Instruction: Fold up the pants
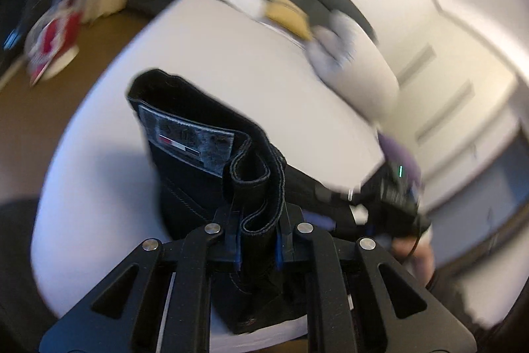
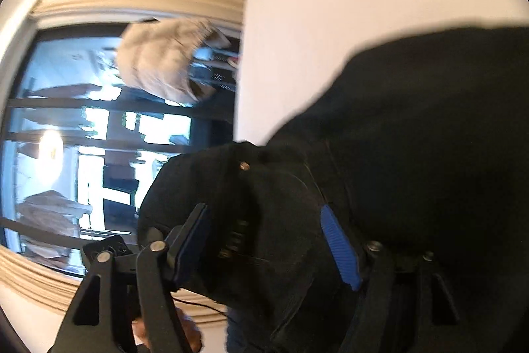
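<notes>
Black pants hang over a white table, with a grey label on the waistband facing me. My left gripper is shut on a folded loop of that waistband, which stands up between its blue pads. In the right wrist view the pants fill the right side as a dark mass. A bunch of them, with a metal button, lies between the wide jaws of my right gripper. The ribbed face of one blue pad shows bare, so the cloth is not pinched there.
A tan garment and a pale lavender one lie along the table's far edge. A red and white object sits on the brown floor at left. A large window and a beige garment are behind the right gripper.
</notes>
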### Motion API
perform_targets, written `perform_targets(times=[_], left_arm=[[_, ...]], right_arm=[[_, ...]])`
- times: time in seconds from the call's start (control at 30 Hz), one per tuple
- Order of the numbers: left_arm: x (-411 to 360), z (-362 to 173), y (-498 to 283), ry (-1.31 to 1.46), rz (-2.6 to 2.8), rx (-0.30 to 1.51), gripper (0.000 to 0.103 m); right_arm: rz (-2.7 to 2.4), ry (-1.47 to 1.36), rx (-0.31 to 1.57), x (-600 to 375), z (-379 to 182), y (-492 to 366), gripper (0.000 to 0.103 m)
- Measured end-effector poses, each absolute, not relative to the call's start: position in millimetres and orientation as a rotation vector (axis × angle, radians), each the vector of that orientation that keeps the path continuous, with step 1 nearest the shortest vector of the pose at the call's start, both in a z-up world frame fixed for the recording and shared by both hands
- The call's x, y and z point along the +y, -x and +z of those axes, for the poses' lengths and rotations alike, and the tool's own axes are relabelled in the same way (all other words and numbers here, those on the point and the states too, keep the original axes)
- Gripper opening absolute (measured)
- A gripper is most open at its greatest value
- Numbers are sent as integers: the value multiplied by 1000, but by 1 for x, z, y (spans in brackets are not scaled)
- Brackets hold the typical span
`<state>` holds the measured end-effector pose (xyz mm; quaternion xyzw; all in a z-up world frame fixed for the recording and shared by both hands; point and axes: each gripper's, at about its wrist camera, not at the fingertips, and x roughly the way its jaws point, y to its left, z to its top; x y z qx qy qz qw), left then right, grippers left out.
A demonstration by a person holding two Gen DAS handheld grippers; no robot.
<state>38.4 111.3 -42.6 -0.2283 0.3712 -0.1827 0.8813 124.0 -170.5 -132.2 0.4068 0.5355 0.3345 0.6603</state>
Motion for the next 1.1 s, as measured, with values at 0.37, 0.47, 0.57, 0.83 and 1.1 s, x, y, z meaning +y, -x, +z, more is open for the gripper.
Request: perform_targets(times=[0.37, 0.47, 0.57, 0.83, 1.1], left_arm=[[-68, -69, -49, 48, -599, 901, 11], [-92, -76, -54, -28, -605, 922, 11], [-113, -82, -54, -90, -607, 928, 11], [-149, -87, -37, -225, -649, 895, 12], [-187, -91, -30, -288, -726, 861, 11]], right_arm=[[802, -906, 1160, -221, -116, -112, 94], [784, -852, 1166, -216, -120, -113, 88], [726, -781, 1214, -217, -127, -120, 64], [602, -664, 1238, -245, -128, -122, 15], [540, -566, 1226, -282, -115, -115, 12]])
